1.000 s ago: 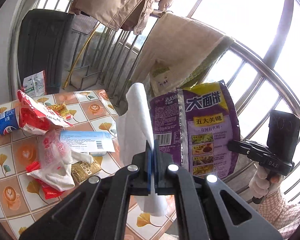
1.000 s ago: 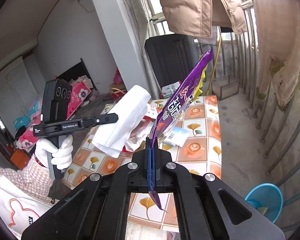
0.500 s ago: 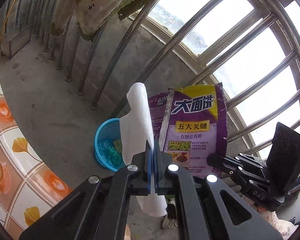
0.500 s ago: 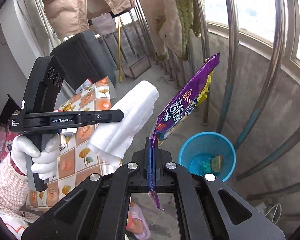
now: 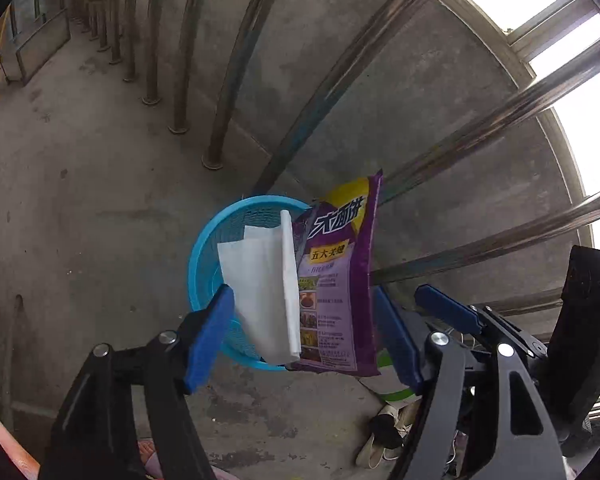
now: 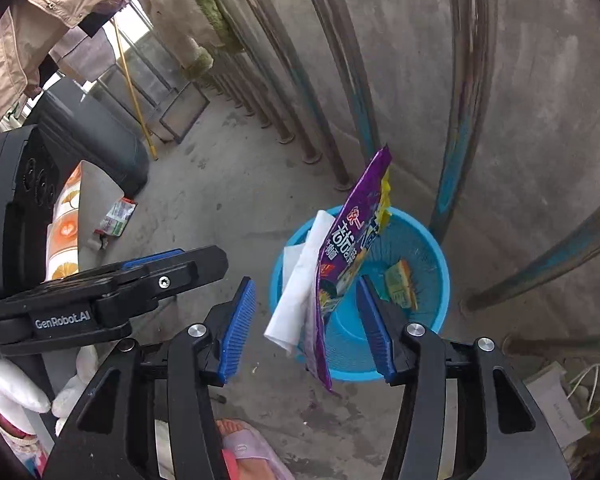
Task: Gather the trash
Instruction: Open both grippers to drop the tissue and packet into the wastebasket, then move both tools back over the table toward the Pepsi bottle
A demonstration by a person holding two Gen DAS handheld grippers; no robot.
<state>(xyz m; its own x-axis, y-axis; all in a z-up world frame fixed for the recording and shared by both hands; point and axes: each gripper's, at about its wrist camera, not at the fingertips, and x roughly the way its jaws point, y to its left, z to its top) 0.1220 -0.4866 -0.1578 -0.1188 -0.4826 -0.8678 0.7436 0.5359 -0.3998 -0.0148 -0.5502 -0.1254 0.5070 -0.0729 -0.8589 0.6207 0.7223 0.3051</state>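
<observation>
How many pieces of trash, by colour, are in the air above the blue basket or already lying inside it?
White: 1, the tissue, released above the basket.
Purple: 1, the snack bag, also released.
Yellow-green: 1, the small packet lying inside the basket.
Total: 3. Both the left gripper and the right gripper are open.

A bare grey concrete floor [image 5: 100,208], stained and scuffed, meets a low concrete wall [image 5: 400,92]. Curved metal railing bars [image 5: 236,60] rise from round feet set in the floor along that wall. Bright daylight pours through the window frames [image 5: 560,28] above. Farther down the balcony, a beige padded jacket [image 6: 24,28] hangs overhead, a yellow pole [image 6: 134,92] leans by a framed panel [image 6: 184,110], and a tabletop with orange patterned tiles [image 6: 66,224] shows at left.
</observation>
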